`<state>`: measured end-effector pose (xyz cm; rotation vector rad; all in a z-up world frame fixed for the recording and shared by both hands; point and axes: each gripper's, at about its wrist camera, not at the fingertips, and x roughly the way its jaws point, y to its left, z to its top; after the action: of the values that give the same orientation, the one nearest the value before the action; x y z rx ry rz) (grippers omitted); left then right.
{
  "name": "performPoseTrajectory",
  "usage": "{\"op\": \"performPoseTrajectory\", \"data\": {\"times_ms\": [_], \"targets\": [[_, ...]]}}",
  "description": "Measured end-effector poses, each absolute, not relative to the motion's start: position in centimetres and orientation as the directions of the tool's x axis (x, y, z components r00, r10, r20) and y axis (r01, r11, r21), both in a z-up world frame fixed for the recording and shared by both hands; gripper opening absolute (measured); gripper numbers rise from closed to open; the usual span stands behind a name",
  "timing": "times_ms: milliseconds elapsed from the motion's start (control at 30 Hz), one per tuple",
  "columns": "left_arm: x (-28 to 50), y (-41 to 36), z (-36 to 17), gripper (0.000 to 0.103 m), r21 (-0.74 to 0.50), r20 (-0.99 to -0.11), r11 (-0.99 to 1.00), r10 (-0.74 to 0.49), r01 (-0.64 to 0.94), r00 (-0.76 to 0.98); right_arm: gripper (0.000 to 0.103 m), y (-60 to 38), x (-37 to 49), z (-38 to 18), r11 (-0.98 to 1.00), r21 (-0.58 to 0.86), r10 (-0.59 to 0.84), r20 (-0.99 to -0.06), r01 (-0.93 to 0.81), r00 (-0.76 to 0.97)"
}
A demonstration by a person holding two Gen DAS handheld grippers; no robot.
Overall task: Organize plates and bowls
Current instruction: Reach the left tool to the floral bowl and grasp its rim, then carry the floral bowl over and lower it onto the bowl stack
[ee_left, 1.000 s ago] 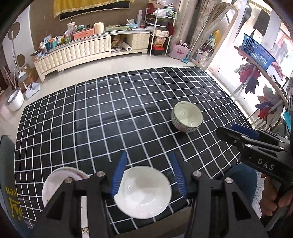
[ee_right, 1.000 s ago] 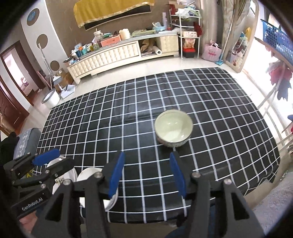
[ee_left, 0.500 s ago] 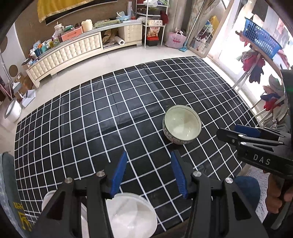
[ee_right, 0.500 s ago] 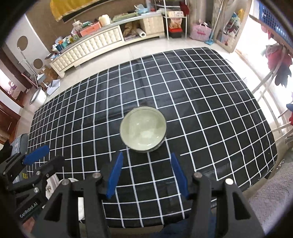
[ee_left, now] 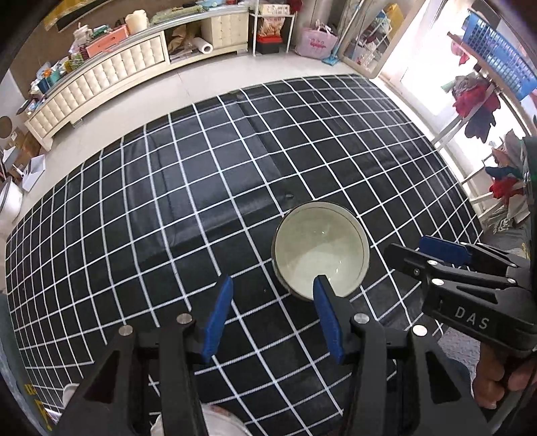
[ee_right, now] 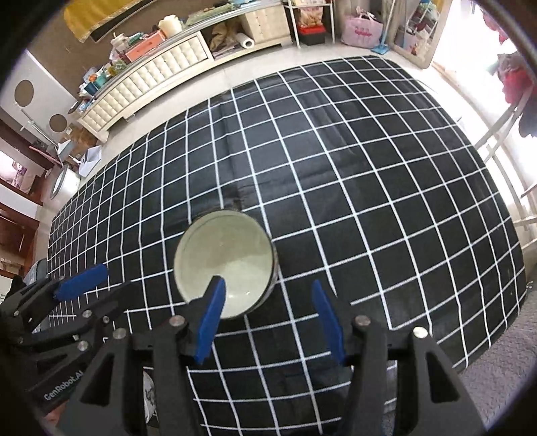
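Observation:
A pale bowl (ee_left: 320, 248) with a dark rim and patterned outside stands upright on the black grid tablecloth (ee_left: 188, 208), right of centre. My left gripper (ee_left: 273, 285) is open just short of it, its right fingertip overlapping the near rim. My right gripper (ee_right: 268, 288) is open too, its left fingertip over the bowl (ee_right: 225, 258). Each gripper shows in the other's view: the right gripper (ee_left: 402, 246) beside the bowl, the left gripper (ee_right: 114, 281) at the bowl's left. White dishes (ee_left: 218, 422) at the near edge are mostly hidden behind my left gripper.
The table's near edge (ee_right: 436, 365) runs just under both grippers. A hand (ee_left: 500, 389) holds the right gripper's handle. Beyond the table are a cream sideboard (ee_left: 110, 80) with clutter, a shelf rack (ee_left: 272, 30) and a laundry stand with a blue basket (ee_left: 496, 50).
Both grippers have moved forward over the table and closed in on the patterned bowl. The white dishes have slipped to the bottom edge of the left wrist view. Both stay open.

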<state>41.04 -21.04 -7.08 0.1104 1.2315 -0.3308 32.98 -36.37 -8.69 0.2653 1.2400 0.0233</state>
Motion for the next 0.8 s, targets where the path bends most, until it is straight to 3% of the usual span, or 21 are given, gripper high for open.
{"op": "performPoseTrajectory", "data": {"times_ms": [200,300,400,567,800], "targets": [[42.8,-22.2,-9.2,0.047,-0.104,-0.951,0.939,-0.191,0.327,0.245,0.059,-36.5,34.3,-10.3,0.966,0.232,0.189,-0.935,0.114,0.301],[43.5,-22.3,-10.2,0.042,-0.096,-0.957,0.944,-0.174,0.314,0.23,0.059,-36.2,34.8,-11.2,0.967,0.232,0.193,-0.937,0.105,0.29],[44.1,-22.6,-11.2,0.03,-0.085,-0.963,0.945,-0.159,0.315,0.218,0.059,-36.2,35.2,-12.0,0.967,0.237,0.201,-0.937,0.098,0.285],[44.9,-22.6,-13.0,0.016,-0.091,-0.97,0.946,-0.155,0.312,0.188,0.031,-36.6,35.2,-13.0,0.964,0.244,0.204,-0.936,0.11,0.287],[45.4,-23.3,-14.6,0.007,-0.089,-0.974,0.944,-0.149,0.317,0.17,0.016,-36.6,35.0,-13.6,0.964,0.249,0.217,-0.939,0.091,0.268]]}}
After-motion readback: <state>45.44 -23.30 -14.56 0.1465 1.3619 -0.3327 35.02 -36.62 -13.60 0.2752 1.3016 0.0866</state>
